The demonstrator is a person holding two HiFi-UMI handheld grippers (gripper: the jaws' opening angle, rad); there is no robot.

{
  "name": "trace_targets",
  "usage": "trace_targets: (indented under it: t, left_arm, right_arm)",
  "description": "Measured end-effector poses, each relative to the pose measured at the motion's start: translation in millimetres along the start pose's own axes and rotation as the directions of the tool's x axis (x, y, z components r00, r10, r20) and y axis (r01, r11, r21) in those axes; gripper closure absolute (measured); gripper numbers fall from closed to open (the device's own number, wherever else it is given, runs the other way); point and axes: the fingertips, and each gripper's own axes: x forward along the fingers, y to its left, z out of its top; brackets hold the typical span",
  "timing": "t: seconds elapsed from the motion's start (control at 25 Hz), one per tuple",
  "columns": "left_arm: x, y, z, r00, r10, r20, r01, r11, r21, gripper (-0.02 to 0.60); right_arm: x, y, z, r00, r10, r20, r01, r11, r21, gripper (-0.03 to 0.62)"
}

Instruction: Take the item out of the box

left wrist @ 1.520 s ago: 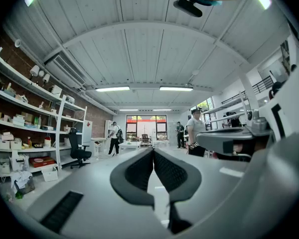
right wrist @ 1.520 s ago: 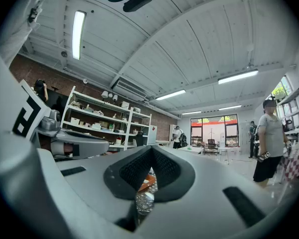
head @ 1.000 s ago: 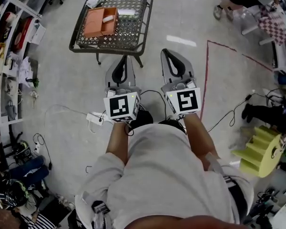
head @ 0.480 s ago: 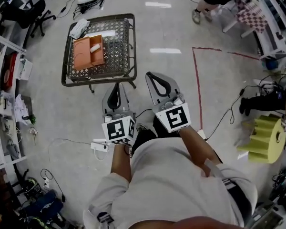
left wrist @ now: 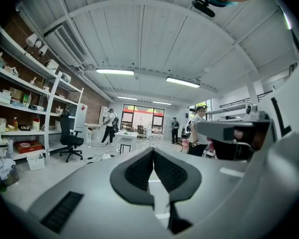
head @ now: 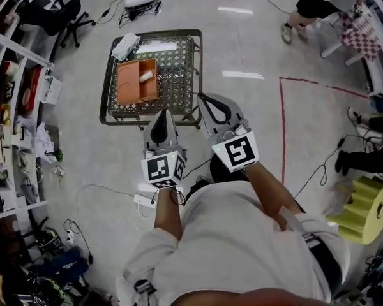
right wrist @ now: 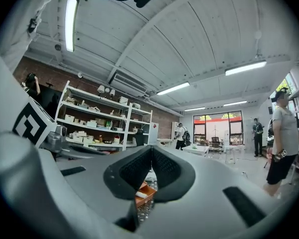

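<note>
1. Jaws on both grippers are pressed together with nothing between them. The left gripper [head: 163, 121] and right gripper [head: 212, 107] sit side by side at frame centre and point level toward the table. This looks like a carrying posture, since nothing is close enough to grasp.
2. Cluttered shelving [head: 13, 107] lines the left edge and seems to have no part in the task.
3. Left of centre in the upper frame, a wire-mesh table [head: 179, 69] carries the orange box [head: 129, 85] on its left half. The white item [head: 145, 76] lies in the box's right-hand compartment. The box has no lid, so the item can probably be reached from above.
4. At centre, the left gripper's tips stop just short of the table's near edge. The right gripper's tips overlap the table's lower right corner. In the right gripper view the box [right wrist: 144, 190] shows below the shut jaws, so that gripper would likely have to tilt down and open before grasping.
5. Right of centre, a red tape line [head: 282, 132] marks the floor.
</note>
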Motion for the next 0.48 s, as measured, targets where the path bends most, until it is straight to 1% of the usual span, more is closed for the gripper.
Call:
trace_targets:
  t: [0.08, 0.16, 0.28, 0.36, 0.48]
  left_arm:
    - [19, 3, 6, 1.0, 0.02, -0.001, -0.02, 1.0, 0.012, 0.571]
    - [41, 4, 9, 0.999, 0.045, -0.012, -0.045, 0.999, 0.021, 0.571]
    - [70, 5, 6, 0.996, 0.082, -0.043, -0.082, 0.997, 0.006, 0.571]
    - [83, 9, 5, 0.992, 0.109, -0.063, -0.109, 0.994, -0.002, 0.571]
    - [94, 16, 4, 0.985, 0.153, -0.075, -0.152, 0.988, 0.018, 0.571]
  right_arm:
    - [13, -15, 2, 1.0, 0.014, 0.007, -0.014, 1.0, 0.005, 0.589]
    - [25, -36, -1, 1.0, 0.027, 0.004, -0.027, 0.999, 0.033, 0.589]
    - [43, -68, -10, 0.999, 0.048, -0.007, -0.047, 0.996, 0.081, 0.589]
    - [53, -80, -15, 0.997, 0.072, -0.008, -0.07, 0.993, 0.098, 0.589]
    - [67, -90, -24, 0.995, 0.102, -0.013, -0.1, 0.988, 0.119, 0.589]
